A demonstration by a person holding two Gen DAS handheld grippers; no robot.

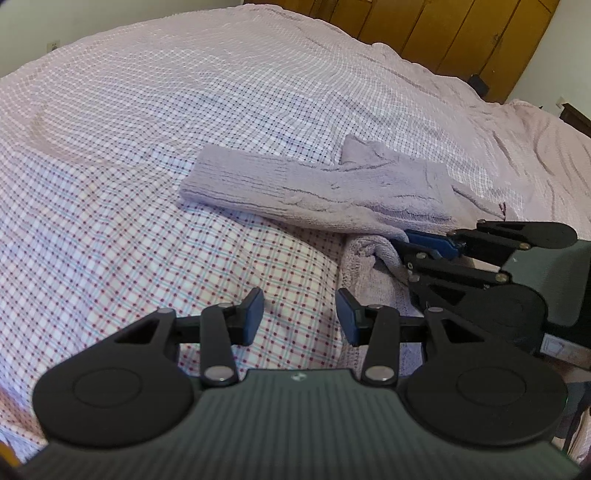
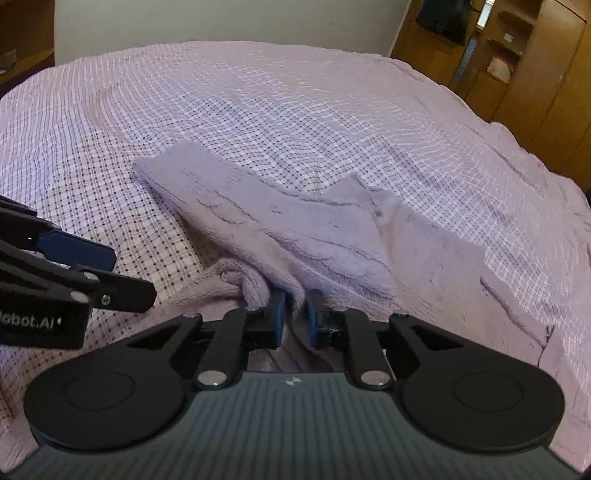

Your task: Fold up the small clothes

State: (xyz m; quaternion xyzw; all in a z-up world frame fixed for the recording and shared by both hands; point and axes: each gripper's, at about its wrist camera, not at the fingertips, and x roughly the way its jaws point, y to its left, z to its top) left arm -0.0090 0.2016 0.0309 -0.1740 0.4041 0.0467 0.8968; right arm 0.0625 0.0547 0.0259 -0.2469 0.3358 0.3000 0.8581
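A small lilac knitted garment (image 1: 325,192) lies partly folded on the checked bedspread (image 1: 155,122); it also shows in the right wrist view (image 2: 295,229). My right gripper (image 2: 295,317) is shut on a bunched fold of the garment at its near edge, and it shows in the left wrist view (image 1: 417,251) pinching the cloth. My left gripper (image 1: 300,316) is open and empty just left of the garment's near edge, above the bedspread. It also appears at the left of the right wrist view (image 2: 122,273).
The bed fills both views, and its bedspread (image 2: 332,110) is lightly wrinkled toward the right. Wooden wardrobes (image 1: 443,33) stand behind the bed, and wooden shelving (image 2: 517,62) stands at the back right.
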